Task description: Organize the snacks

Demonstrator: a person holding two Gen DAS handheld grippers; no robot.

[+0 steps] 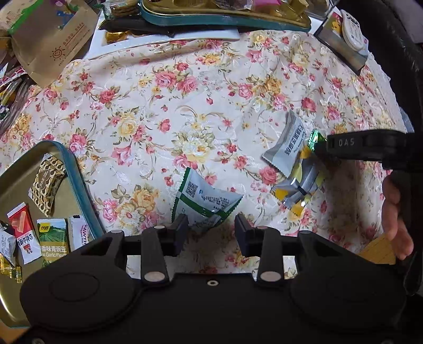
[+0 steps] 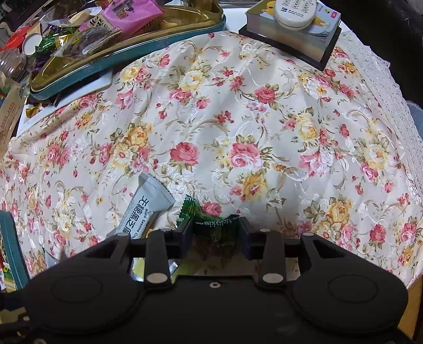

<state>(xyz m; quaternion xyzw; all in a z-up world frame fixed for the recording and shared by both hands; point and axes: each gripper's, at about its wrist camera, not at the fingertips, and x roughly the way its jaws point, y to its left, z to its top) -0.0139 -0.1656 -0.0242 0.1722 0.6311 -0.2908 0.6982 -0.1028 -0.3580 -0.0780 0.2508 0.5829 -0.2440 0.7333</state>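
My left gripper (image 1: 211,230) points down at the floral tablecloth (image 1: 185,105) and stands open. A green-and-white snack packet (image 1: 206,201) lies just ahead of its fingertips, with its near corner reaching between them untouched. To the right lie a grey sesame packet (image 1: 286,148) and some yellow-and-grey packets (image 1: 301,185). My right gripper (image 2: 215,232) is shut on a small green candy wrapper (image 2: 216,227), low over the cloth beside the grey sesame packet (image 2: 144,209). In the left wrist view that right gripper (image 1: 321,145) comes in from the right with the green candy (image 1: 314,139) at its tip.
A gold tin tray with a teal rim (image 1: 79,185) at the left holds several small snack packets. A second tin (image 2: 132,63), piled with snacks, sits at the back left. A remote (image 2: 293,13) rests on a box at the back right. A brown paper bag (image 1: 53,39) lies far left. A person's hand (image 1: 394,211) shows at the right.
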